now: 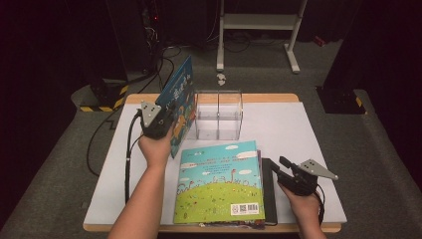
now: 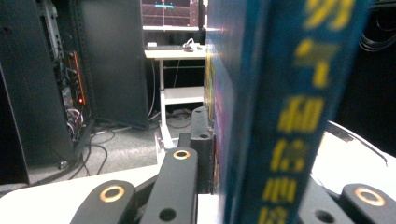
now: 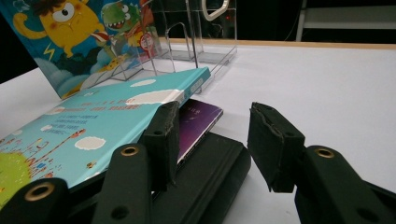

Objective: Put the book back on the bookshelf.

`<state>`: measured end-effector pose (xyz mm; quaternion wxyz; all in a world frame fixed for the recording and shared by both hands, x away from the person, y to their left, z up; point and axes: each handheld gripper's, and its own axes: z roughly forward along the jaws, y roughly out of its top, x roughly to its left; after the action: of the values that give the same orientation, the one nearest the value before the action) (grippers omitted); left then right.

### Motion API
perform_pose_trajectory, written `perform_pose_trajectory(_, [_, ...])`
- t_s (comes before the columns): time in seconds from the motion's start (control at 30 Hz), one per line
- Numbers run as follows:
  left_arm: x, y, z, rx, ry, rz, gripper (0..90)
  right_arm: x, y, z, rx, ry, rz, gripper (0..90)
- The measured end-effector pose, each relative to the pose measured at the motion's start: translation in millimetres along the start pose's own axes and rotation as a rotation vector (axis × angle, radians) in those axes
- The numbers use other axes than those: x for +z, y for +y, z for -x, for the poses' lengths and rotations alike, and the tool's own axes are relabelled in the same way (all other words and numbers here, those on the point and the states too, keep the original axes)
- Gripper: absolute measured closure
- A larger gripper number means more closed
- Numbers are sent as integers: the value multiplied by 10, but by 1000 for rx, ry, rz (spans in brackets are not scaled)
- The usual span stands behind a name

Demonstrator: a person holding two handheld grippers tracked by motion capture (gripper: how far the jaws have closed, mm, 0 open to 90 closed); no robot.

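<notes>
Nearest, the right hand-held gripper [image 1: 284, 167] rests with its jaws spread and nothing between them, just beside a black book [image 1: 269, 191] at the edge of the stack, whose top is a green picture book [image 1: 219, 184]. Further on, the left hand-held gripper [image 1: 160, 119] pinches a blue picture book [image 1: 180, 102] upright by its spine edge, just left of the clear acrylic book stand [image 1: 219, 114]. The pinch sits low on a tall, tilted cover, so the book could swing or slip, or catch a divider and push the light stand. The desk [image 1: 308, 129] is white and smooth with a wooden edge. Beyond lie grey floor, cables and a white frame [image 1: 259, 22] in a dark room.
</notes>
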<state>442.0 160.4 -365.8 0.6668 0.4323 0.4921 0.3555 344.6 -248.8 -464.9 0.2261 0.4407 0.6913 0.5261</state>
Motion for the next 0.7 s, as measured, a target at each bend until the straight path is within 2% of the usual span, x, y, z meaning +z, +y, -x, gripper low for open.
perform_pose_trajectory(0.07, [-14,14,-12,16,6,-14,803,1,0,-4,0,1,0,529])
perform_pose_trajectory(0.2, [-42,33,-49,11,6,-55,782,-9,6,-5,0,1,5,529])
perform_pose_trajectory(0.43, [-92,7,-95,0,23,-89,761,-15,11,-7,2,2,8,528])
perform_pose_trajectory(0.6, [-100,-1,-102,2,49,-75,793,-6,9,-16,1,5,7,529])
perform_pose_trajectory(0.67, [-100,2,-110,-23,41,-71,813,-1,9,-17,1,6,6,529])
perform_pose_trajectory(0.7, [-99,-4,-103,-20,39,-69,819,0,8,-18,1,6,5,529])
